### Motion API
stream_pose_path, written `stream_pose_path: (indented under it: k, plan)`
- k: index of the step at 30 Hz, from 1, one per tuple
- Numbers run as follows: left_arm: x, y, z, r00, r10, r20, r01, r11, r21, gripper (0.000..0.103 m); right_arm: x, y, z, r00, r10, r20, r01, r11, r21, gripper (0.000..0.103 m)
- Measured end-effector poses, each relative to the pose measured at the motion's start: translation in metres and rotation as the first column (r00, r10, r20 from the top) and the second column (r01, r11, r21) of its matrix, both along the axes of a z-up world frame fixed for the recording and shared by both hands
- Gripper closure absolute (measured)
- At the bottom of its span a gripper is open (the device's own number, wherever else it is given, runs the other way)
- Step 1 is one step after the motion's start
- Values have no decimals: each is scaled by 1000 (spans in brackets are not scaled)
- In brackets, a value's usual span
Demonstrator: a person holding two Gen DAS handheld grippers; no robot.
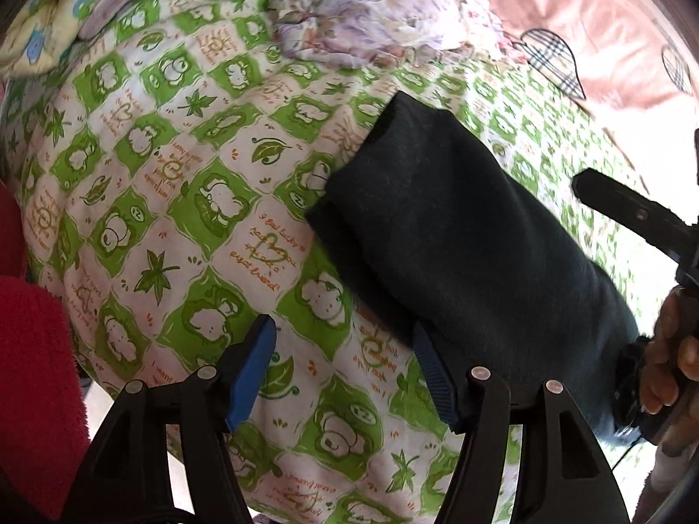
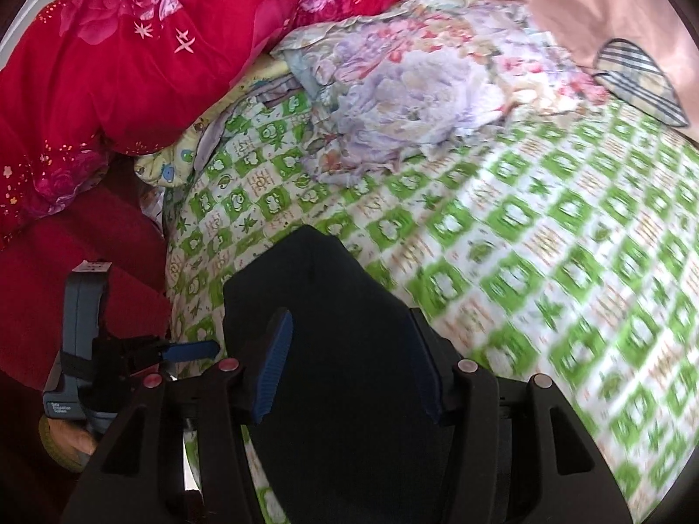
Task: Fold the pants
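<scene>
The dark pants (image 1: 458, 227) lie folded in a long bundle on the green-and-white patterned bed sheet (image 1: 183, 183). My left gripper (image 1: 345, 371) is open; its right blue pad touches the near edge of the pants, its left pad is over bare sheet. In the right wrist view the pants (image 2: 332, 349) lie between the jaws of my right gripper (image 2: 349, 358), which stand wide apart around the cloth. The left gripper (image 2: 192, 349) shows at the left of that view. The right gripper's black body (image 1: 633, 214) shows at the right edge of the left wrist view.
A crumpled floral cloth (image 2: 406, 100) and a pink quilt with plaid hearts (image 2: 611, 13) lie at the far side of the bed. A red quilt (image 2: 131, 56) is piled at the left. A red towel (image 1: 35, 371) lies at the left edge.
</scene>
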State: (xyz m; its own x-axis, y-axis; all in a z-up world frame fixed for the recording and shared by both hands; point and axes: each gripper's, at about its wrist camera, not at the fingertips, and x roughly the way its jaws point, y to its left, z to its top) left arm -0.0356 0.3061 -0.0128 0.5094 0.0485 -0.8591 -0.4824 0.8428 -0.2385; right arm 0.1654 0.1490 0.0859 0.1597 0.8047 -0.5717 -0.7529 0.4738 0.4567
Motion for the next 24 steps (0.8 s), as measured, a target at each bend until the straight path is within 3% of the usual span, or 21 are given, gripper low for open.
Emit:
stream_pose_path:
  k: [8,12,15,18,21,24]
  plan:
    - [11,22,-4,998,65,18,-61,987,-151,33,30,56,-15,994,106,-39,-108,992,-63,48]
    - [4,31,1,995,78,59,-58,959,-279,33,43,59,-24,991,98,-91,-101,994,-34,48]
    - [-4,34,4,994,85,70,-60,952,-299,33,46,58,-28,989,98,-109,-101,995,-22,48]
    - [-7,35,7,992,86,93,-46,928,-370,33,48,57,-30,988,97,-121,-100,995,-14,48]
    - [-1,28,13,995,68,75,-40,948,-317,32,48,59,-30,987,98,-125,-100,995,-10,48]
    - [-6,31,14,992,81,96,-38,921,-387,32,46,58,-26,987,109,-120,-108,994,10,48]
